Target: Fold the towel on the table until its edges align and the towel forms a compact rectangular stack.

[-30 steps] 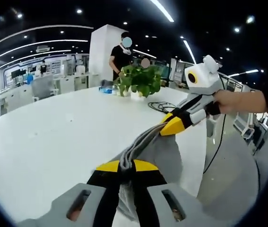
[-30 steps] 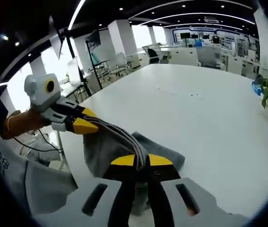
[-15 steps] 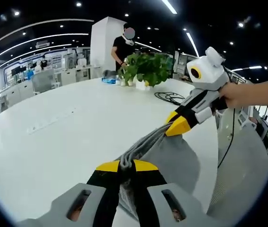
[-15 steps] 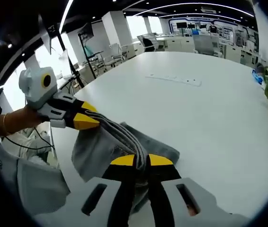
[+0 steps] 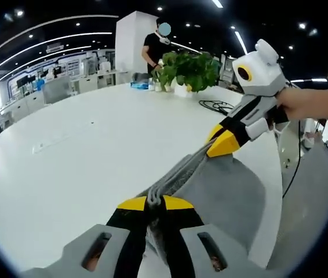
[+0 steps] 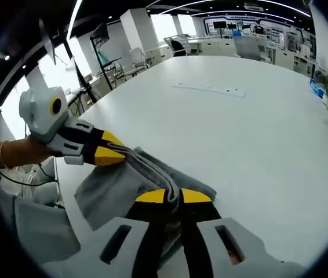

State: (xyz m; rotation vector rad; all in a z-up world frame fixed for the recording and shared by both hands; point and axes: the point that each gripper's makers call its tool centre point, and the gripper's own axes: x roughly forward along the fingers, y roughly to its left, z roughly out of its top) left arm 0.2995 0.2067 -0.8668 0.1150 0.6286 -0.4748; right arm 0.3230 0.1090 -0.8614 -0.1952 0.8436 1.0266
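Note:
A grey towel hangs over the near edge of the white table, its top edge bunched and stretched taut between the two grippers. My left gripper is shut on one end of that edge, and the right gripper grips the other end, held by a hand. In the right gripper view, my right gripper is shut on the towel, with the left gripper at the far end to the left. The lower part of the towel drapes down toward the table.
A potted green plant and a coil of black cable sit at the table's far side. A person stands behind the plant. A flat white strip lies mid-table. Desks and chairs lie beyond.
Both grippers have carried the taut towel edge forward over the table and lower. The towel now spreads wider beneath them.

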